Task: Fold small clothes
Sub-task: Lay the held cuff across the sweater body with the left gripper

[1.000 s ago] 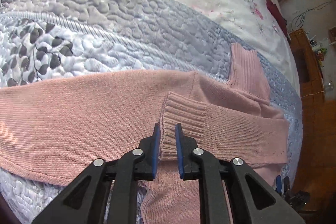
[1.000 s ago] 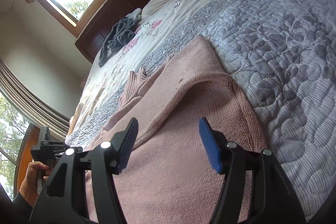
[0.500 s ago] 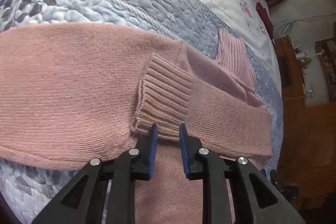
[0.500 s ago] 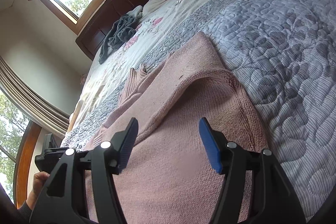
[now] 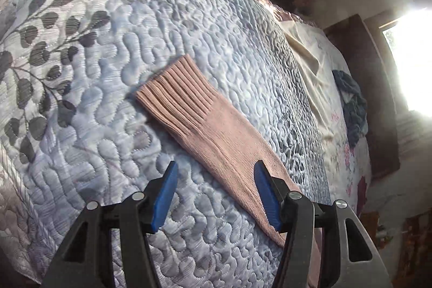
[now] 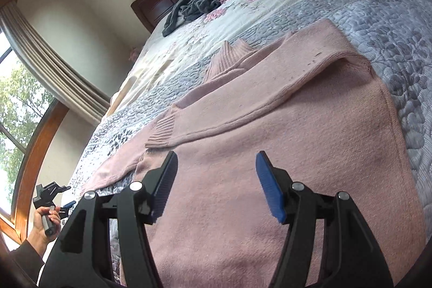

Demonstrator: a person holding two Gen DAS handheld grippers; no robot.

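Pink sweater (image 6: 270,153); grey leaf-print quilt (image 5: 108,72)

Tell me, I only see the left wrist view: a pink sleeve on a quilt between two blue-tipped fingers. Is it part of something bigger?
Observer: Yes. The right wrist view shows a whole pink sweater lying flat on the quilt.
Operator: Where is its other sleeve?
Observer: Folded across the sweater's body, ending in a ribbed cuff.
Operator: Is the other tool gripping anything?
Observer: No. The right gripper is open above the sweater, holding nothing.
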